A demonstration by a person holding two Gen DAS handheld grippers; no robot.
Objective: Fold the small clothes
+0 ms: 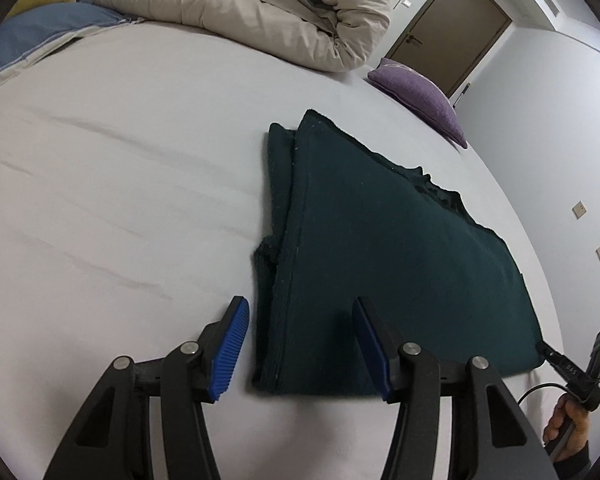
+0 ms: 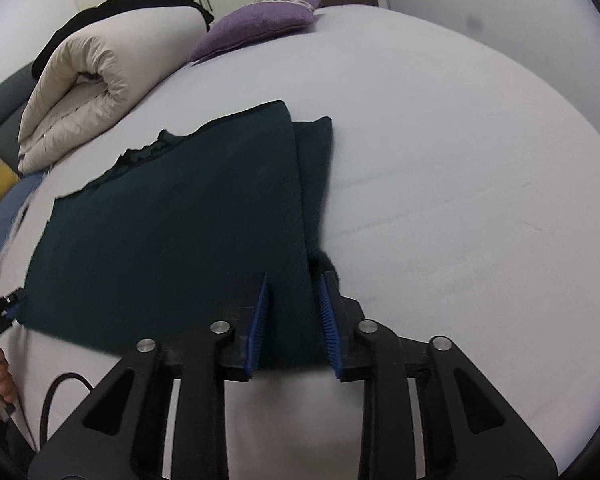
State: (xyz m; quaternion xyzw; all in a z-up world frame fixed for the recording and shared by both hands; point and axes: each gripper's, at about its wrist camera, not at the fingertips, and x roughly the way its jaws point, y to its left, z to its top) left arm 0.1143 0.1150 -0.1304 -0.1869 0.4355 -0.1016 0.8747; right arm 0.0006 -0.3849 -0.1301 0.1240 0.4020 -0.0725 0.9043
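Two tools (image 1: 300,346) (image 2: 293,320) sit apart at the bed's (image 1: 119,200) near edge. One green cloth (image 1: 380,248) lies partly folded — more folds seem left.

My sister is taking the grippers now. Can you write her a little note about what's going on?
Left hand-held gripper: open, at the near left corner of the dark green garment, holding nothing.
Right hand-held gripper: open, fingers either side of the near right corner, not pinching.
The garment lies flat on the white bed, already folded over lengthwise.
Left to do: grip the near corners and fold it smaller.
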